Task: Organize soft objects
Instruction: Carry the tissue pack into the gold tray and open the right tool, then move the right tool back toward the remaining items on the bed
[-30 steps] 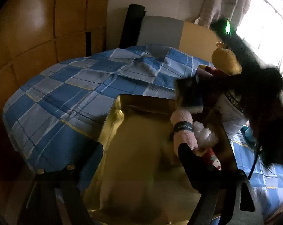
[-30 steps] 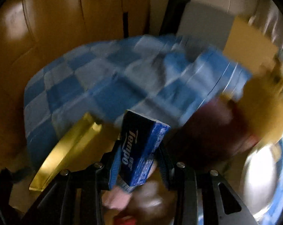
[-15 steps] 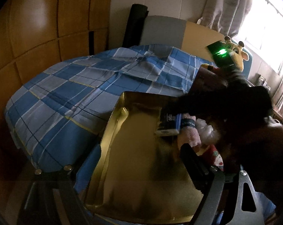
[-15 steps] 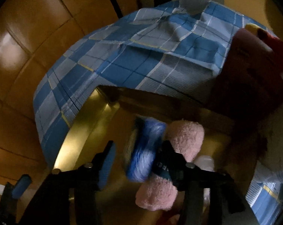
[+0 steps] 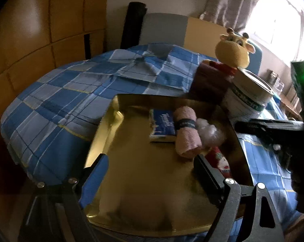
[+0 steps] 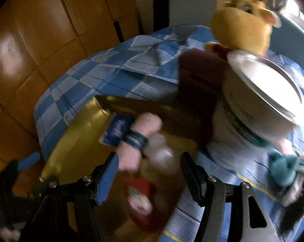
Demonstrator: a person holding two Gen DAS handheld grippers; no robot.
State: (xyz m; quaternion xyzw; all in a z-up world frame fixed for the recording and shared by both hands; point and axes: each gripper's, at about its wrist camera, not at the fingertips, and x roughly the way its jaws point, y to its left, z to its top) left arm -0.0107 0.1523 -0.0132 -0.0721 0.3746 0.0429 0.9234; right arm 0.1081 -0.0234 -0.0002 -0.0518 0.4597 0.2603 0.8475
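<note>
My right gripper [image 6: 148, 173] hangs wide open and empty above the gold tray [image 5: 103, 133]. My left gripper [image 5: 149, 173] is also spread wide, holding nothing. The tissue pack [image 5: 162, 128] lies flat in the tray, touching the pink towel [image 5: 187, 133]. The blue toy [image 6: 282, 169] at my 3 o'clock looks like the next pick; I'd swing over slowly and pinch its middle.

The small red printed fabric item [image 5: 220, 159] on the shiny gold tray [image 5: 111, 121] is partly hidden behind a finger, perhaps a sock; the right wrist view is motion-blurred.
</note>
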